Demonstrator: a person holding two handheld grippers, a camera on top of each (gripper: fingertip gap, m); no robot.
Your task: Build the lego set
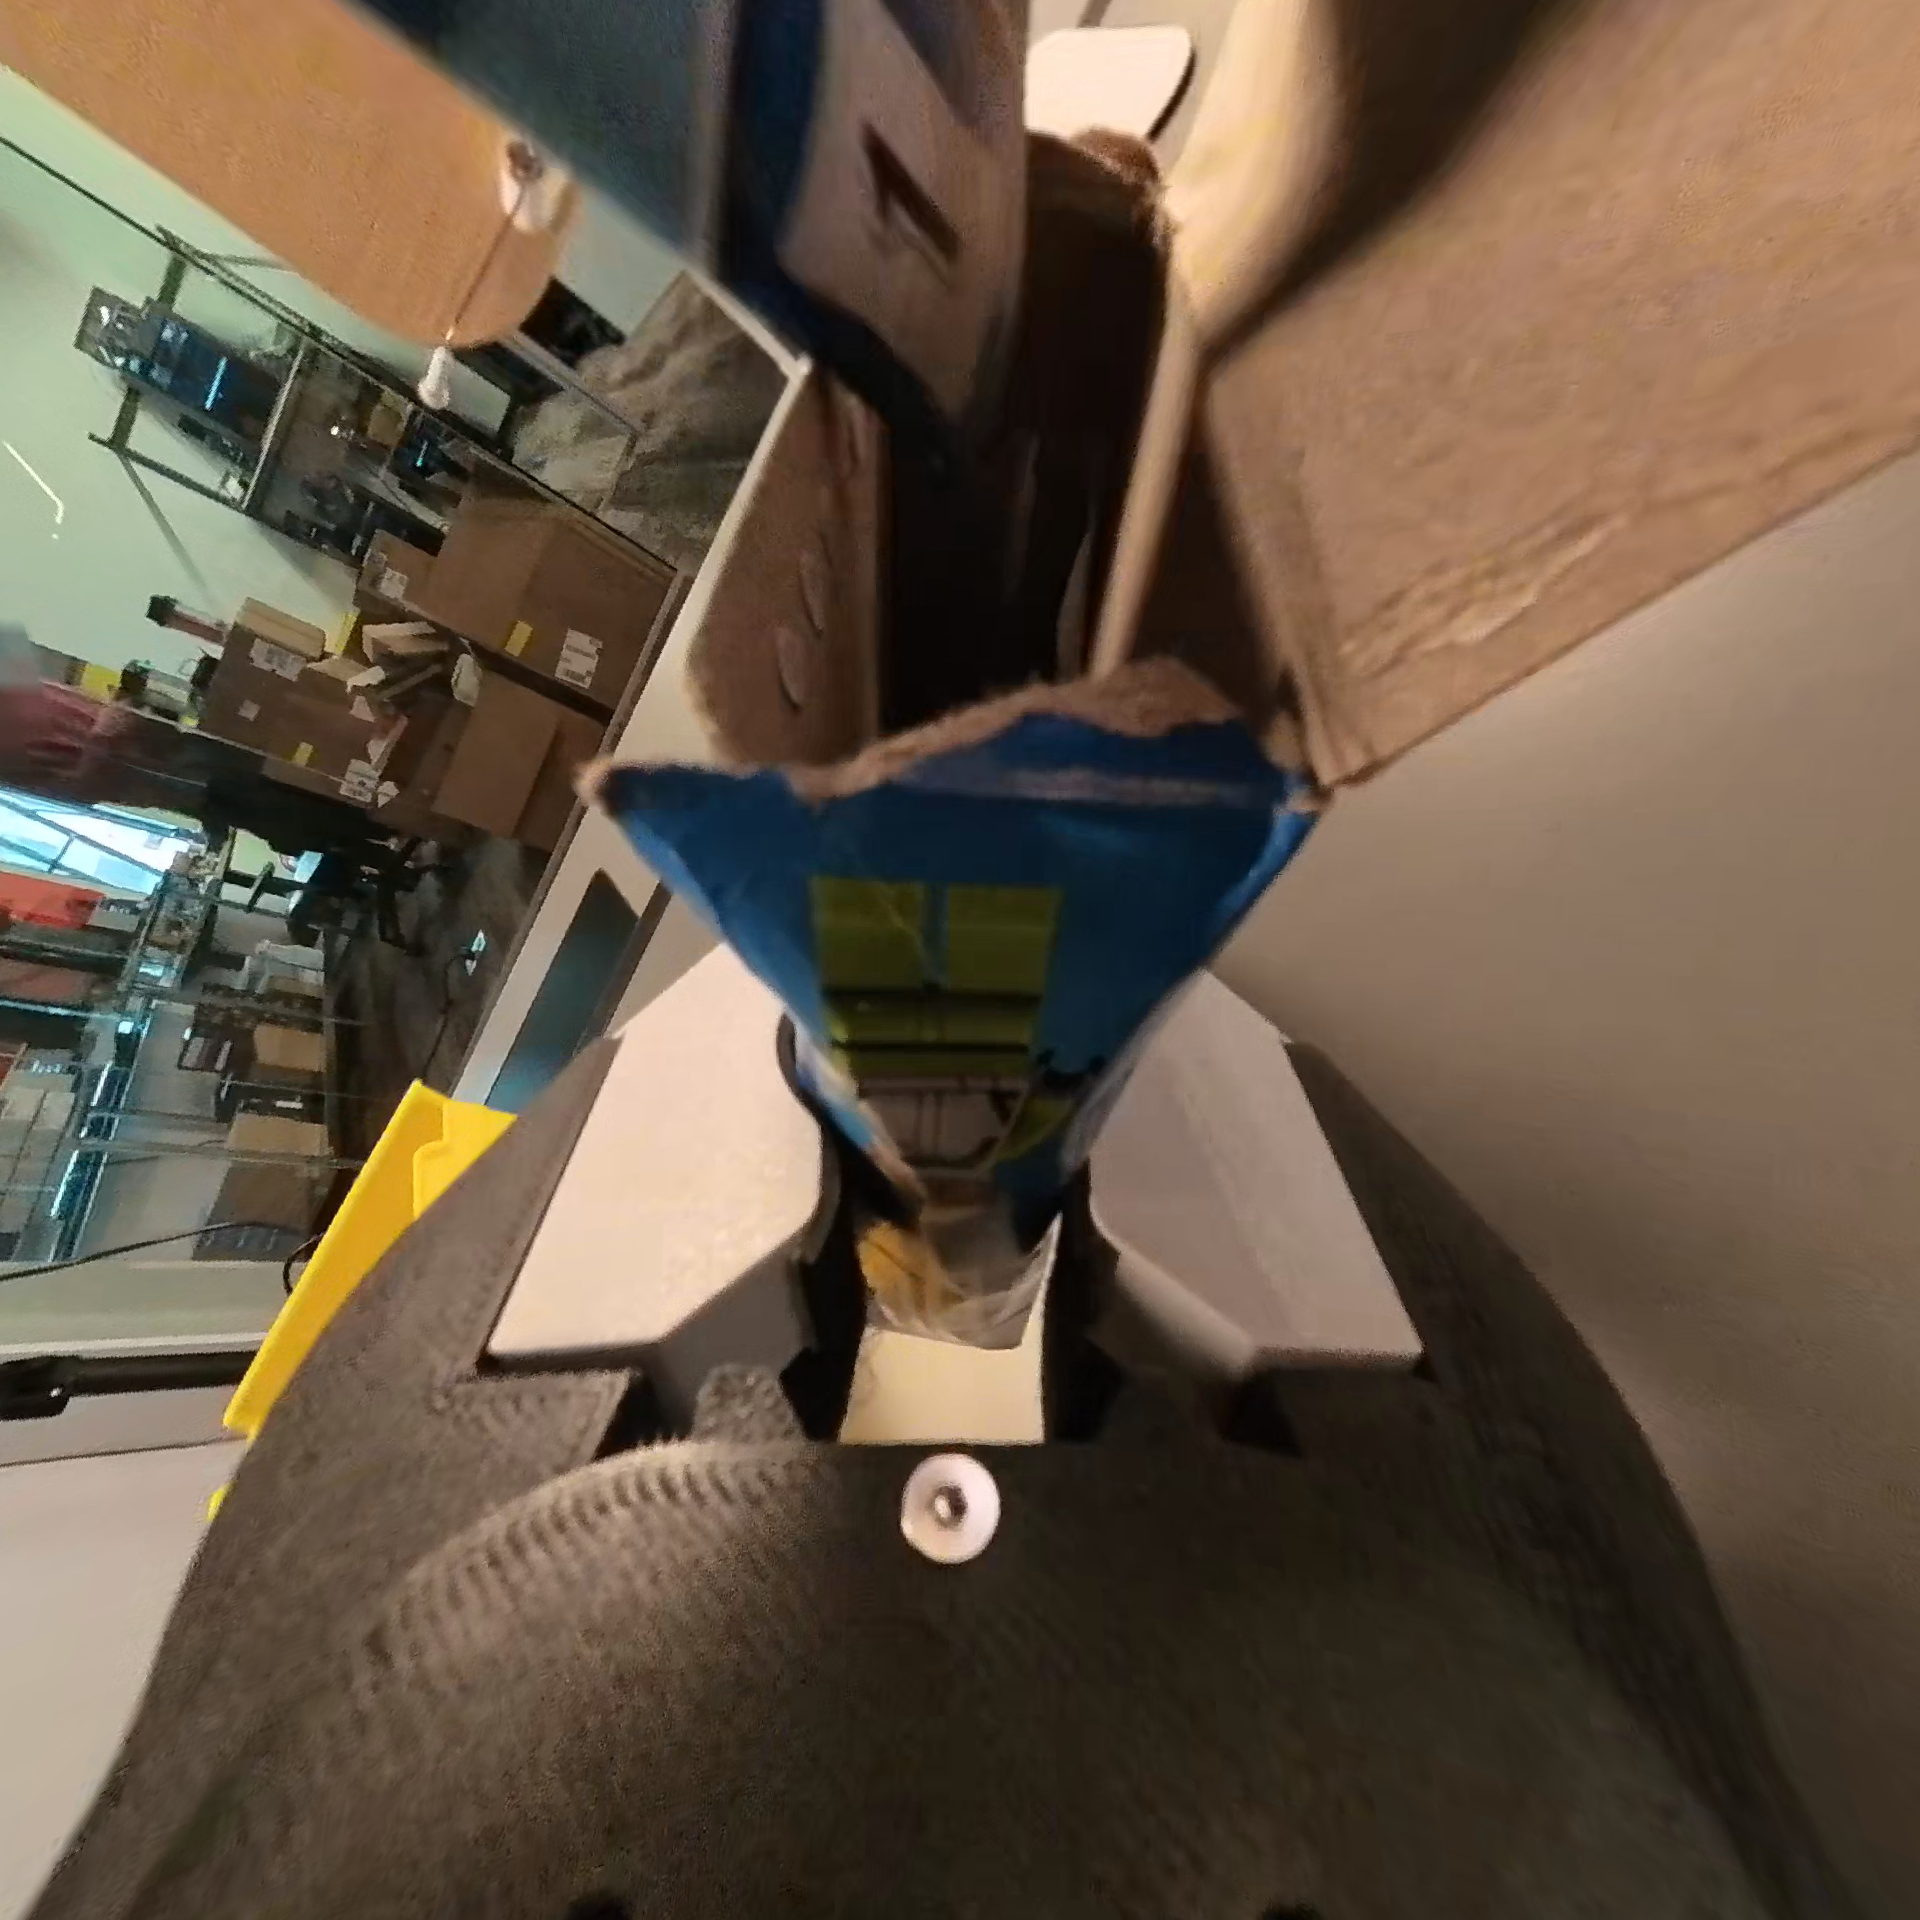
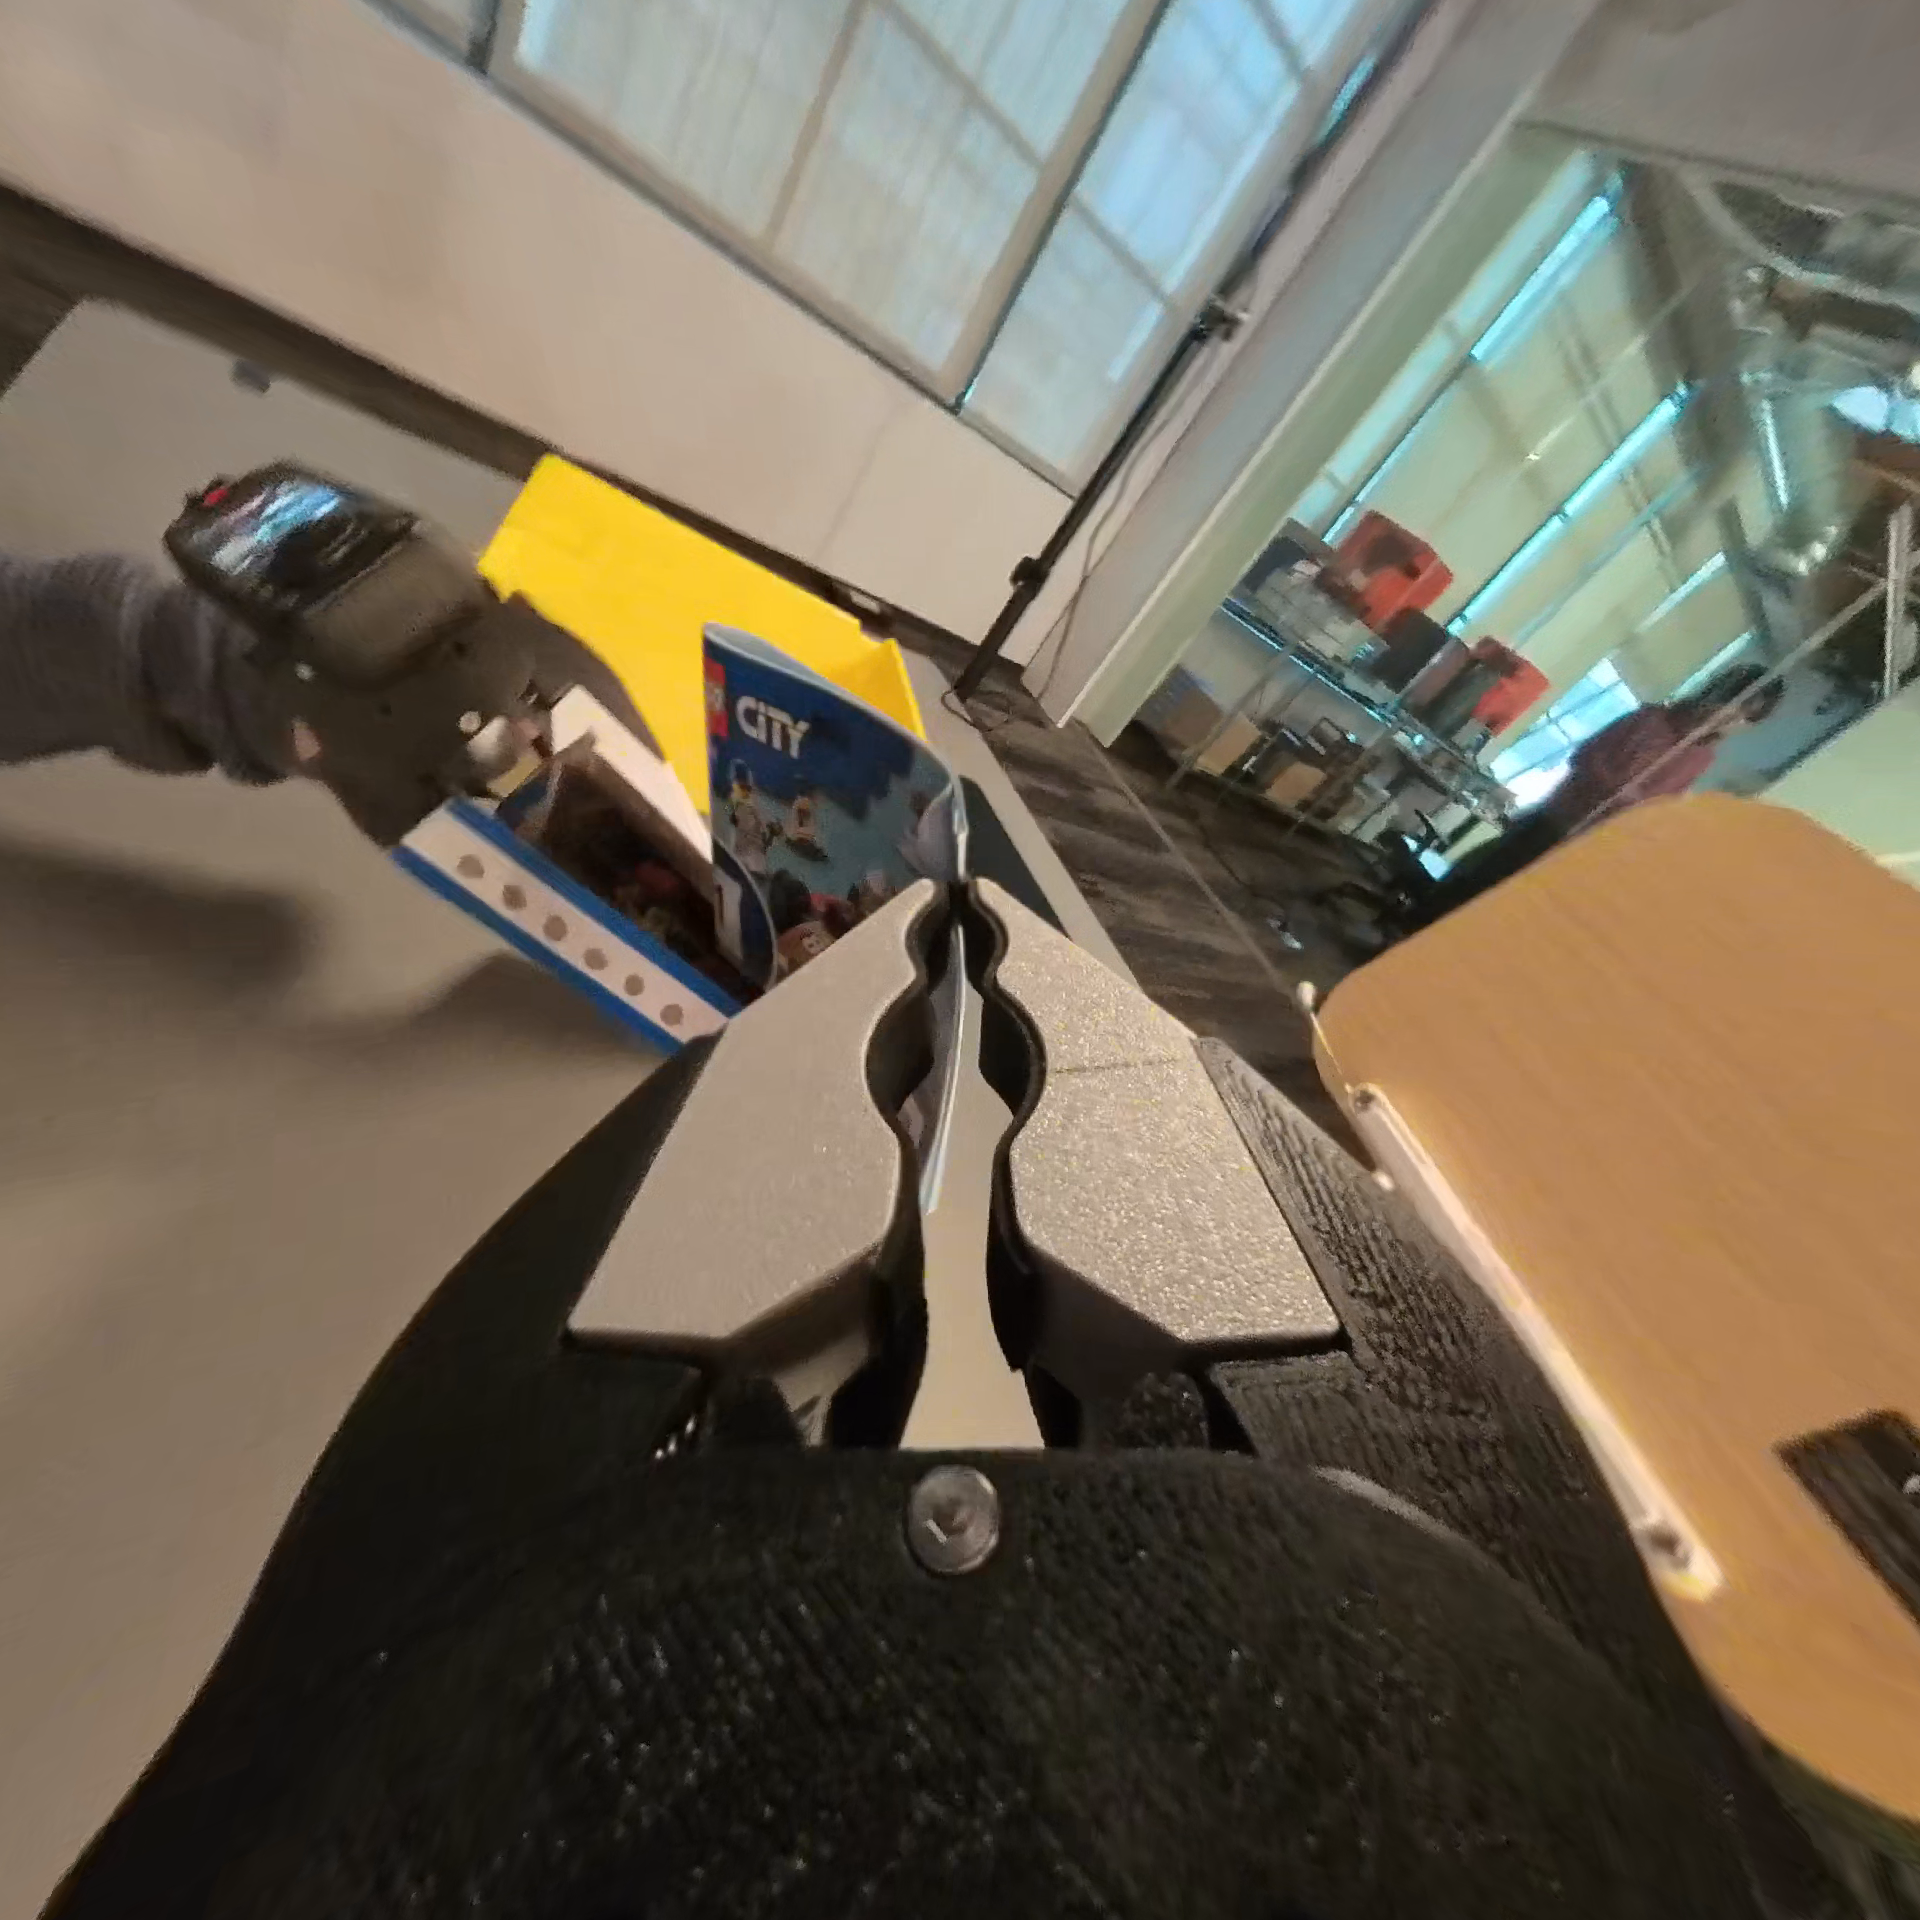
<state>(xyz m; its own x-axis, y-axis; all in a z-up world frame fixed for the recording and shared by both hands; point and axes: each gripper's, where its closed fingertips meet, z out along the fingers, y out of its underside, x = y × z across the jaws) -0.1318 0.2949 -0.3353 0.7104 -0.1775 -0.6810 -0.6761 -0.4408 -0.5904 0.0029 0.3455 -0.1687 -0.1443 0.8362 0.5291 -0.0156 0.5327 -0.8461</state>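
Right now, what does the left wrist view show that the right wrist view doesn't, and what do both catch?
Only the left wrist view shows the left gripper shut on a torn blue box flap, looking into the box's dark brown inside, with stacked cardboard cartons far off.

Only the right wrist view shows the right gripper shut on the instruction booklet, a yellow bag behind, and large windows.

Both show the open lego box and a light wooden chair back.

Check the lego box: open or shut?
Open. The lego box has its end flap pulled out, clamped by the left gripper; contents show inside.
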